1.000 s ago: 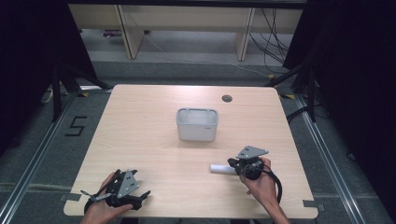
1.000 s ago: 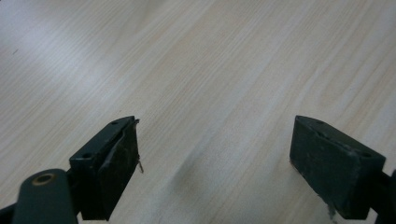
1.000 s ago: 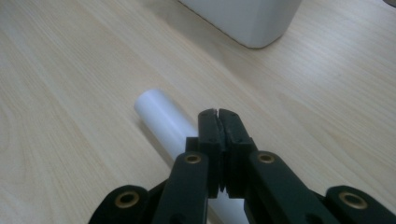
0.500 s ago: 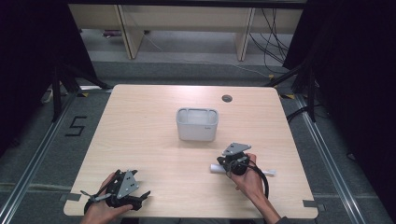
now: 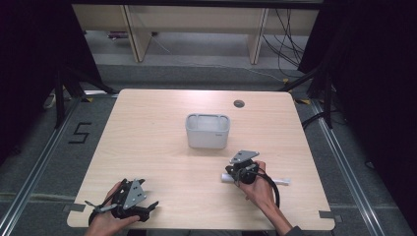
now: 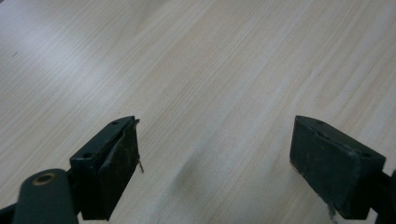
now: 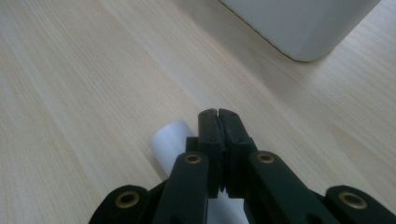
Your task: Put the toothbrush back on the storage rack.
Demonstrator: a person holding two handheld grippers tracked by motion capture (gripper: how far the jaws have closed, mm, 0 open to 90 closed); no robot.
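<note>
**Claw Status: Right Pressed Together Over Tube, Left Spread Above Bare Surface**

Right claw (image 7: 218,113): the two black jaws are pressed together, pad against pad, with nothing between them. The closed tips sit directly above a white cylindrical tube (image 7: 172,138) that lies flat on the surface; the tube's rounded end projects to the left of the jaws in the right gripper view. Whether the jaws touch the tube cannot be told. Beyond the tips, the lower wall of a white bin (image 7: 299,25) stands near, apart from the tube.

In the high view, the right claw (image 5: 235,173) is gripped by the person's right hand (image 5: 258,186), with the tube (image 5: 275,180) running out to the right beneath it. The bin (image 5: 207,131), rectangular and open-topped, stands near the centre of the surface (image 5: 147,137), just beyond the right claw.

Left claw (image 6: 215,163): the jaws are spread wide, holding nothing. Bare wood-grain surface (image 6: 196,70) lies between and beyond them.

In the high view, the left claw (image 5: 150,206) is held in the left hand (image 5: 105,219) at the near left corner of the surface, well apart from tube and bin. A round grommet hole (image 5: 239,103) sits near the far edge.
</note>
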